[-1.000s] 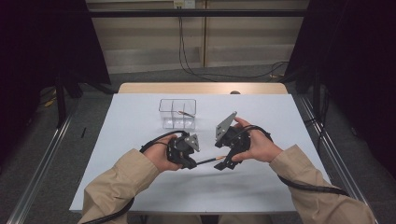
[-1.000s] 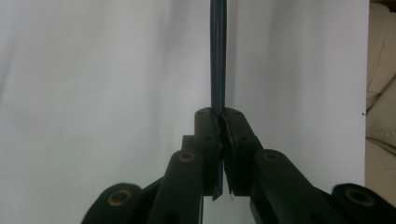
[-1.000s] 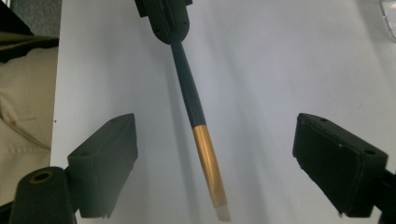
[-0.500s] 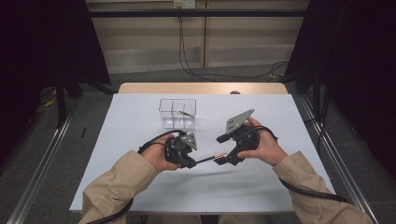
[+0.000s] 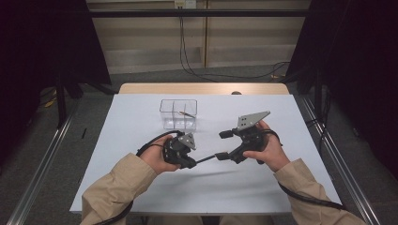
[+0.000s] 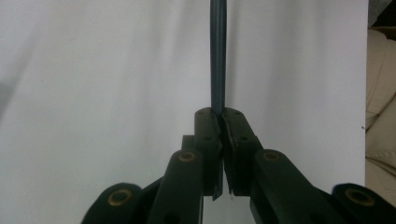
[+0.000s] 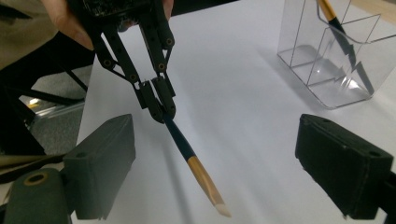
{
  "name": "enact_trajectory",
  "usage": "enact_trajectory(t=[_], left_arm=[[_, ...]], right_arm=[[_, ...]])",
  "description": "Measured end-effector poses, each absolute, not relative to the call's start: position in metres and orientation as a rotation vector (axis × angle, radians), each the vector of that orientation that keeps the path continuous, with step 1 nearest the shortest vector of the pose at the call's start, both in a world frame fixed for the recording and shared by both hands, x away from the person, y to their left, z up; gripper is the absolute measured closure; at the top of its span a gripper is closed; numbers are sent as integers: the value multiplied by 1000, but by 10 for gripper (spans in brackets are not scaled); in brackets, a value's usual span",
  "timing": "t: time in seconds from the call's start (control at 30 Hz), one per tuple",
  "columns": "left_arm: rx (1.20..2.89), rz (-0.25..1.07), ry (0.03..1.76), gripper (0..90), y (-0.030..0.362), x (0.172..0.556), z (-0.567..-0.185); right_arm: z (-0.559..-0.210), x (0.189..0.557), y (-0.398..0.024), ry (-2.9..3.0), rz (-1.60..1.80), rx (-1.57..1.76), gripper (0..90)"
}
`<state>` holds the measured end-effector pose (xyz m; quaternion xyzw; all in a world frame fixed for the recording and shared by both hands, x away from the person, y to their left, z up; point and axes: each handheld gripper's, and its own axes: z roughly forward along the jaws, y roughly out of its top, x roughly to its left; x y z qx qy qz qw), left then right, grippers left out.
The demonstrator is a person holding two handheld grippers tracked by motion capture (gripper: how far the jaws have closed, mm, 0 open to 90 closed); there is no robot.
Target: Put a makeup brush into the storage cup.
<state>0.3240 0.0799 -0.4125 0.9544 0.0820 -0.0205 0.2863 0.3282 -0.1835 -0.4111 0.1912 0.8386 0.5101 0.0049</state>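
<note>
Black left gripper (image 7: pixel 159 105) clamped on dark pen (image 7: pixel 187 151), tip hidden by right gripper (image 5: pixel 225 145) from above, right jaws apart, clear box (image 7: pixel 336 60) partly cropped

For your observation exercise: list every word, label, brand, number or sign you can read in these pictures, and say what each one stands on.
None can be read.
The pen held by the left gripper bears no legible print.
The clear box, the right gripper and the table bear no lettering.
</note>
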Motion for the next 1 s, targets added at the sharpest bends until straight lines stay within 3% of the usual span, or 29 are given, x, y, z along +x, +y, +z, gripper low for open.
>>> enact_trajectory(t=[0.57,1.0], left_arm=[[2485,-39,263,853,88,324,-414],[2235,12,405,853,104,324,-417]], right_arm=[[-413,325,-189,2495,1739,622,90],[-413,325,-191,2453,1766,661,76]])
